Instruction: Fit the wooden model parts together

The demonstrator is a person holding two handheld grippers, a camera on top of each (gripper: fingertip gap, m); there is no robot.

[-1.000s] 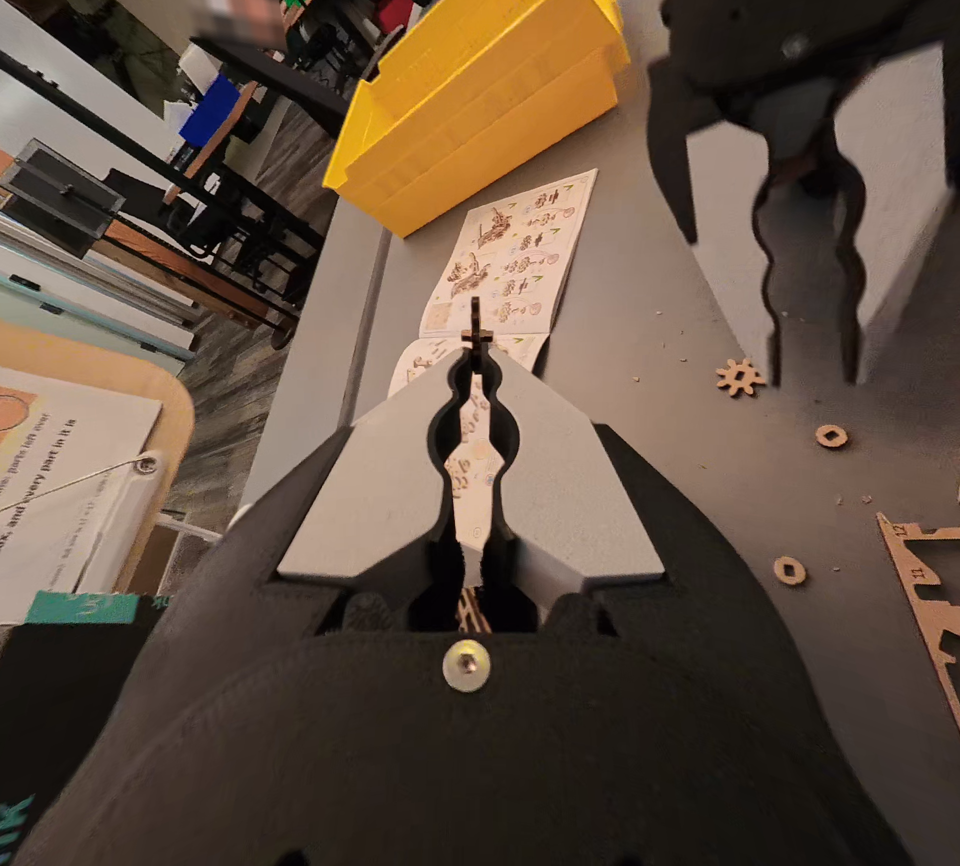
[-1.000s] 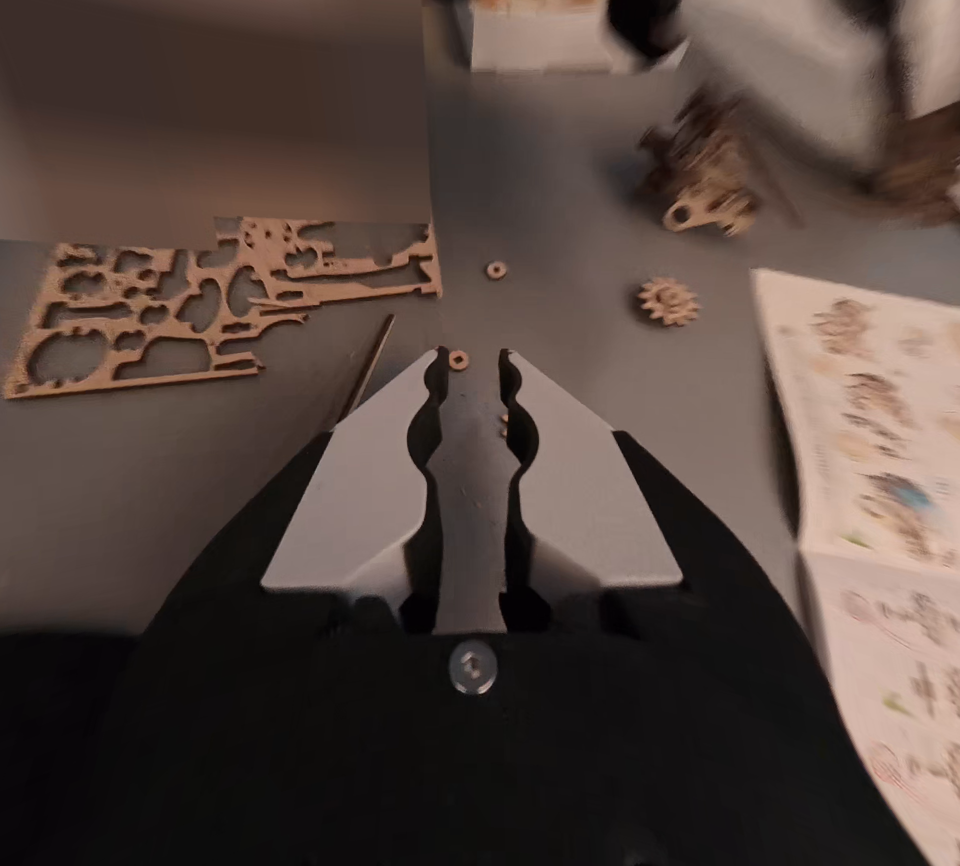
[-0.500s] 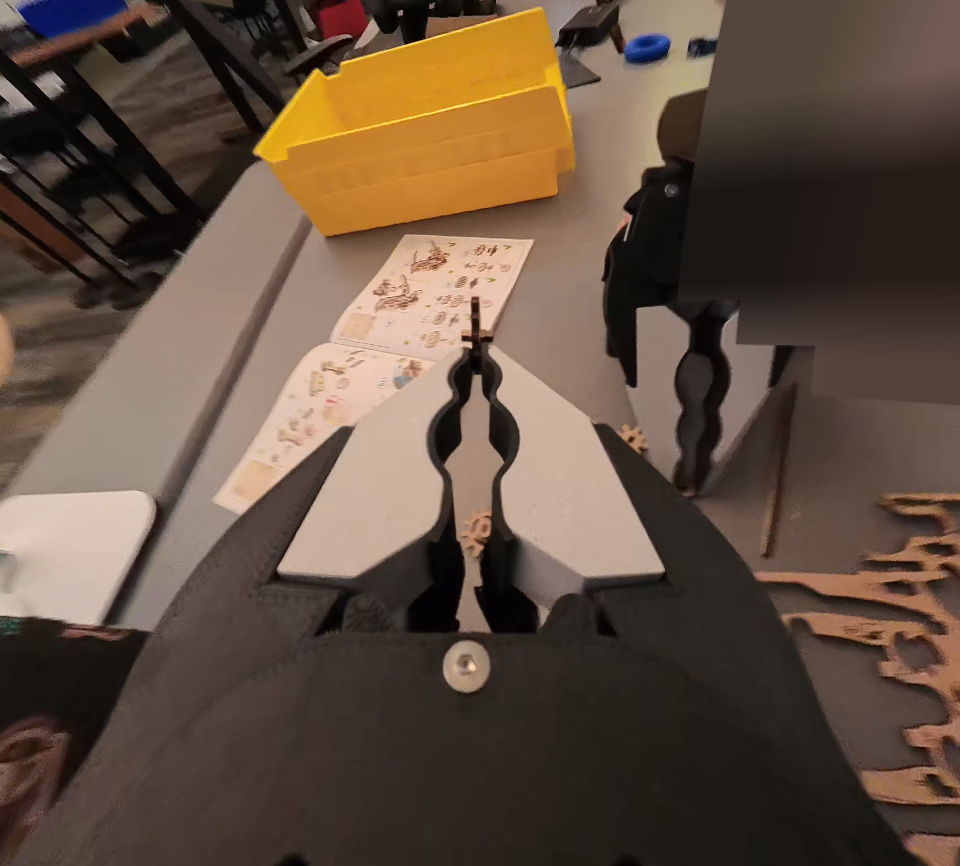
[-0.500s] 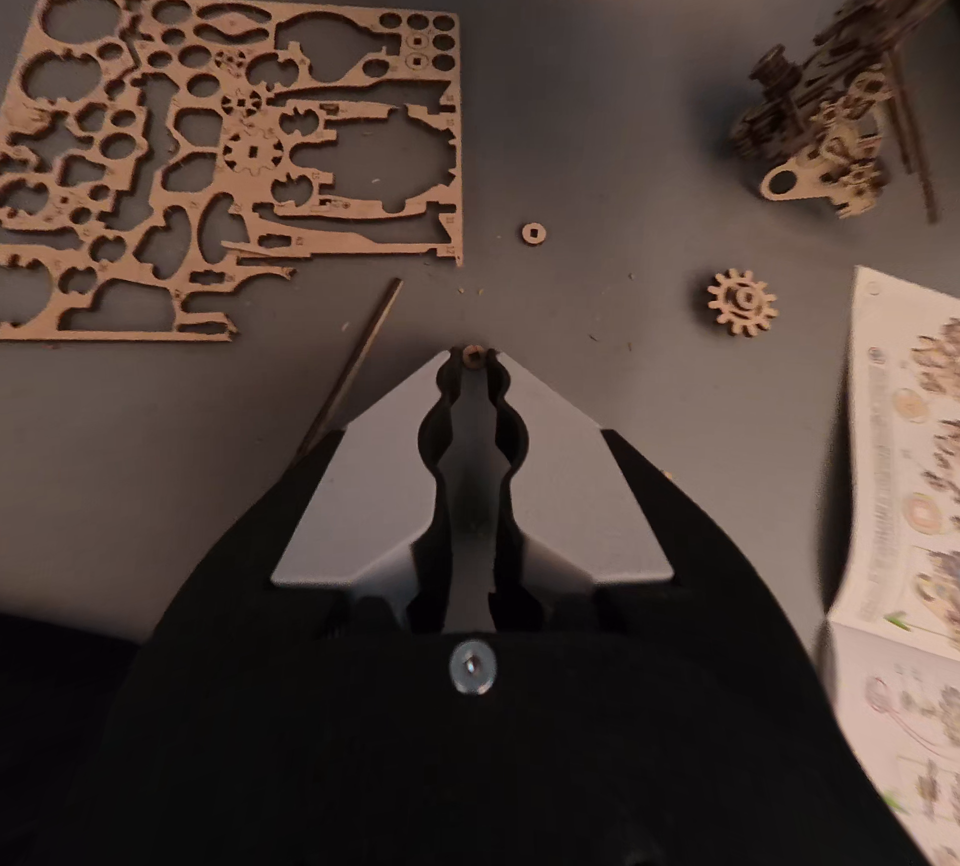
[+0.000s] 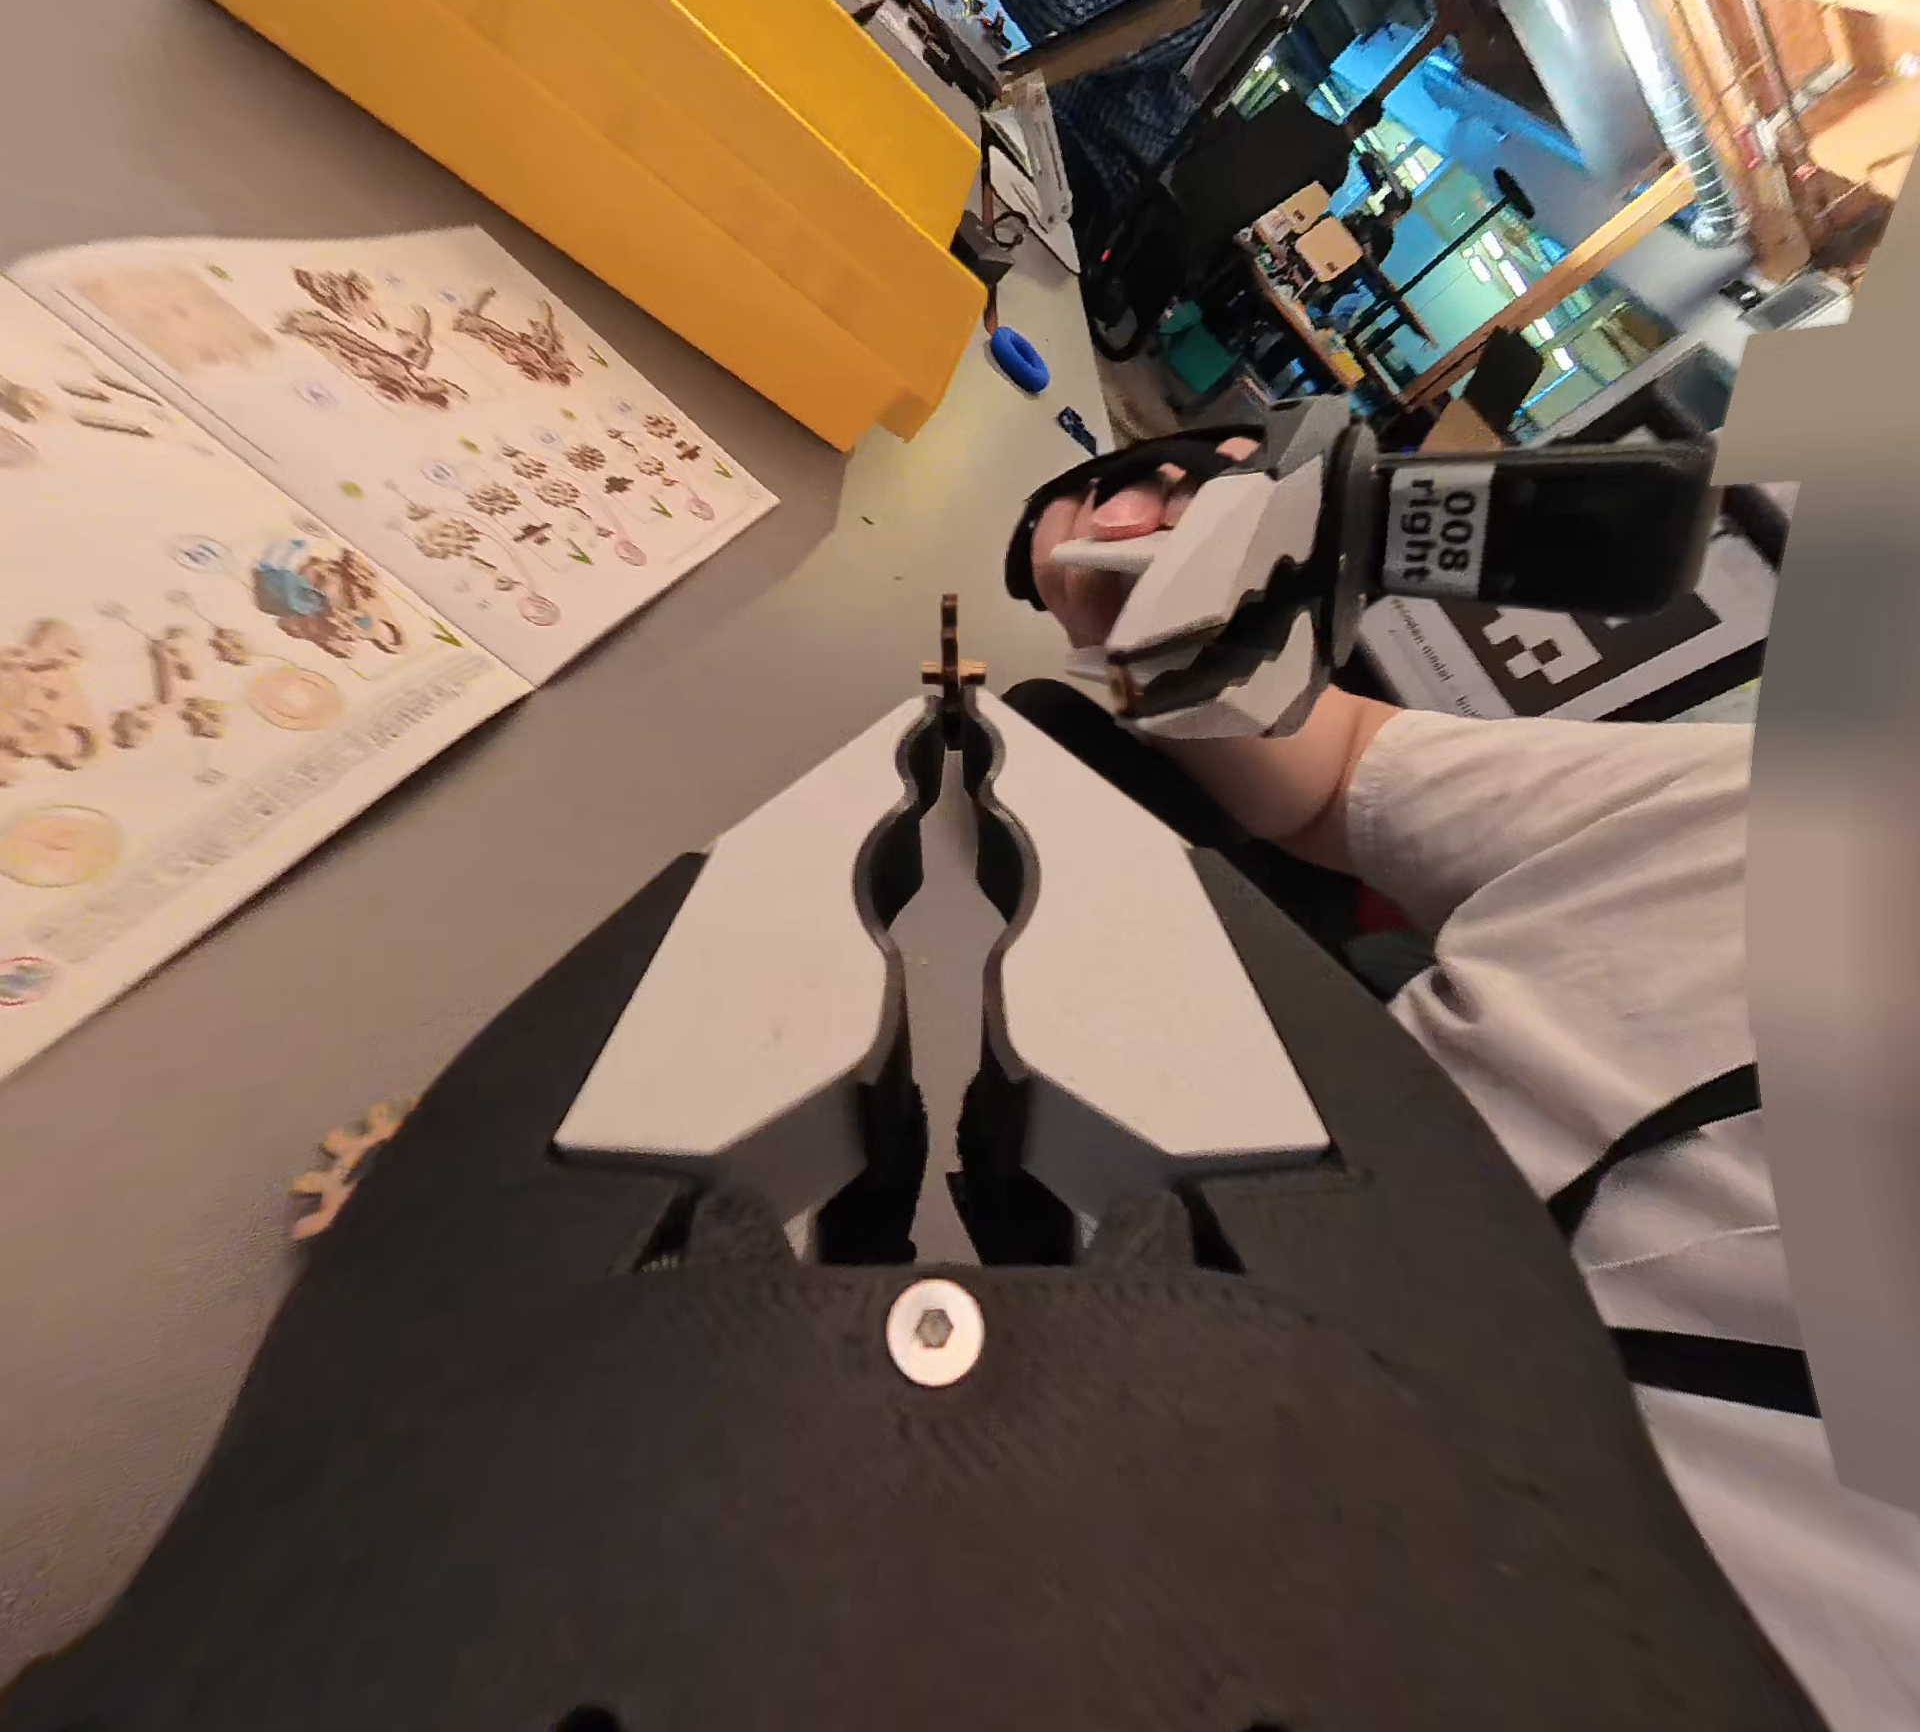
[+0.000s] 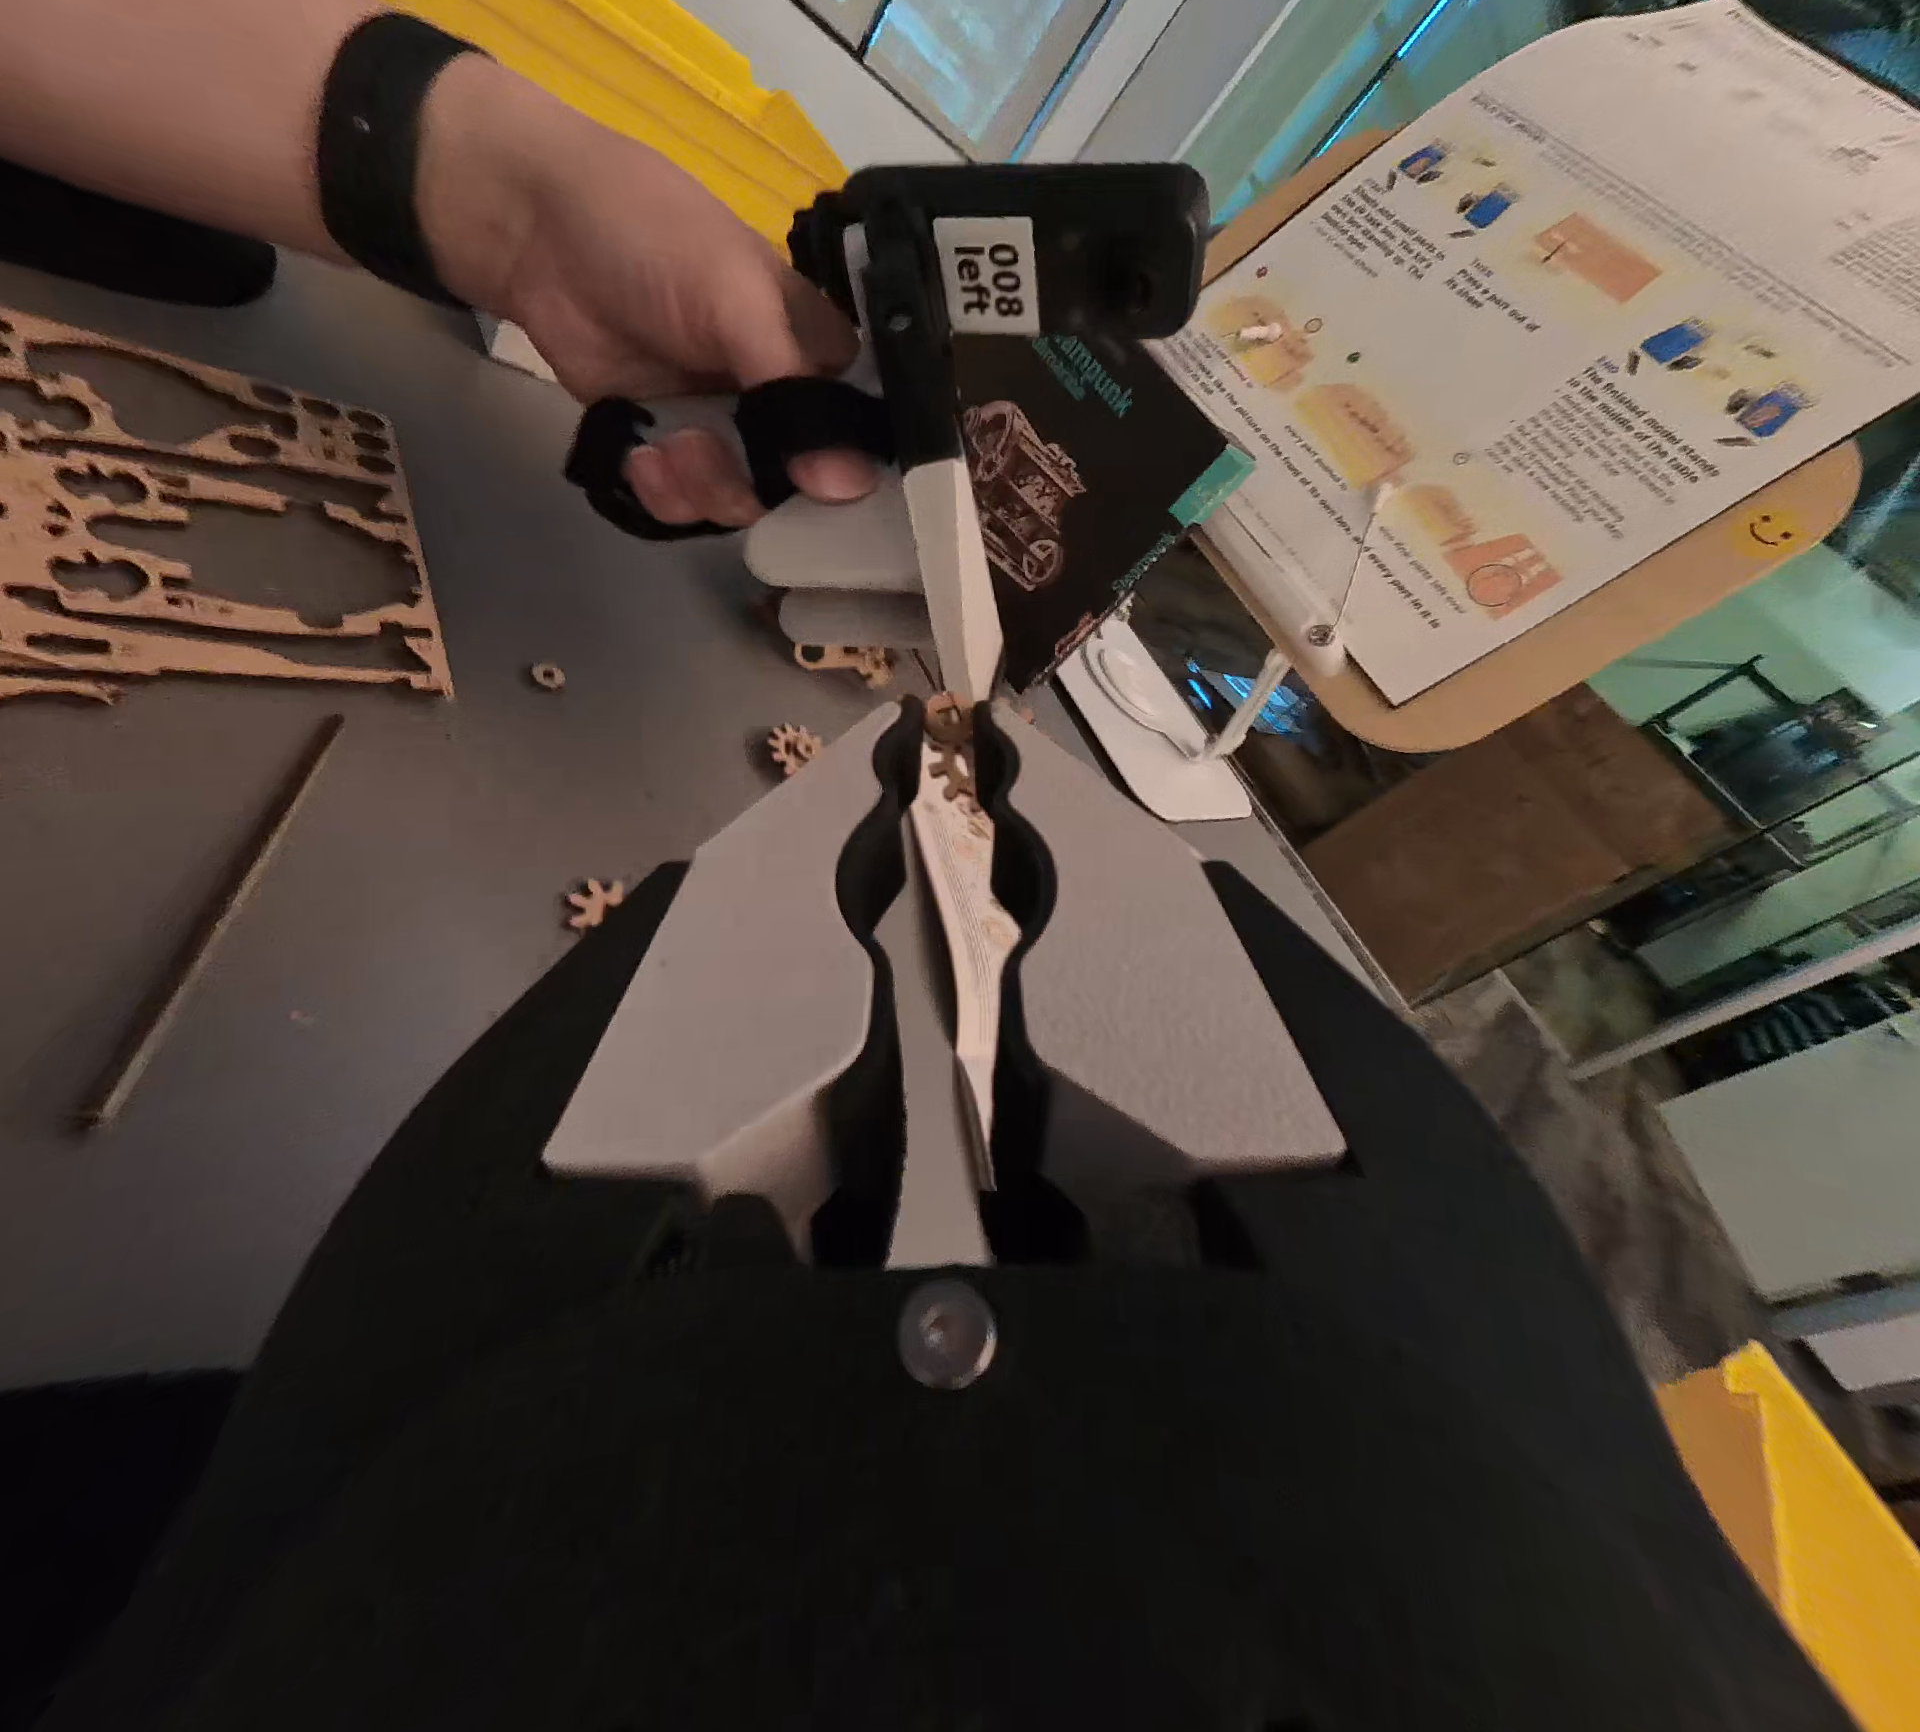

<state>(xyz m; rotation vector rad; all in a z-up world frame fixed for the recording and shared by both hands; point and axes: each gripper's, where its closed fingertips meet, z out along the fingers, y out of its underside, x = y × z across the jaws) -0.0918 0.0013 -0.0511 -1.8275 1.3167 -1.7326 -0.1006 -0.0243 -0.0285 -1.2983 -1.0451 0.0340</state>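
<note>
A thin dark wooden pin with a small cross piece (image 5: 949,656) stands upright, pinched at its lower end between the closed jaws of the left gripper (image 5: 951,726), above the grey counter (image 5: 665,747). A small round wooden washer (image 6: 948,714) sits clamped between the tips of the right gripper (image 6: 948,732), held in the air. Loose gears (image 6: 795,747) and a cut-out wooden sheet (image 6: 208,529) lie flat toward the counter's left edge.

Matt grey table (image 5: 156,124); glossy yellow plastic bin (image 5: 582,72); printed paper booklet (image 5: 312,519); pale, rough-cut wooden sheet (image 6: 187,539); thin wooden stick (image 6: 218,913).
</note>
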